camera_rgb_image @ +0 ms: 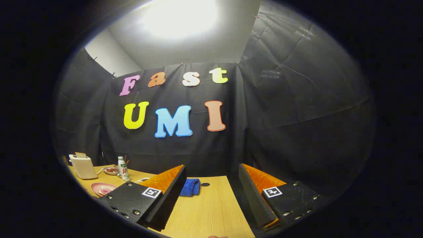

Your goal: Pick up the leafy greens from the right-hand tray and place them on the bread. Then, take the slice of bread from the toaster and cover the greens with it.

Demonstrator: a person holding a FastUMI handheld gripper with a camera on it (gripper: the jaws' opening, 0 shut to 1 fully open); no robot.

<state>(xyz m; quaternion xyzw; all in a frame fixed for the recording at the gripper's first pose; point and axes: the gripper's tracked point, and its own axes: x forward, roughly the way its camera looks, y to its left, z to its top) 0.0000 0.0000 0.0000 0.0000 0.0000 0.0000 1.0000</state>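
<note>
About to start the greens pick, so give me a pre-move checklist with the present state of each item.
1. Gripper open and holding nothing: ok, fingers spread wide over the table.
2. Greens located: cannot tell; none are recognisable from here.
3. Bread on the pink plate: cannot tell, the left finger hides part of it.
4. Slice in the toaster: ok, something brownish sticks up from the slot.
5. Gripper aimed at the work: not ok, plate, toaster and bottle lie far left; just ahead is a blue cloth.
</note>
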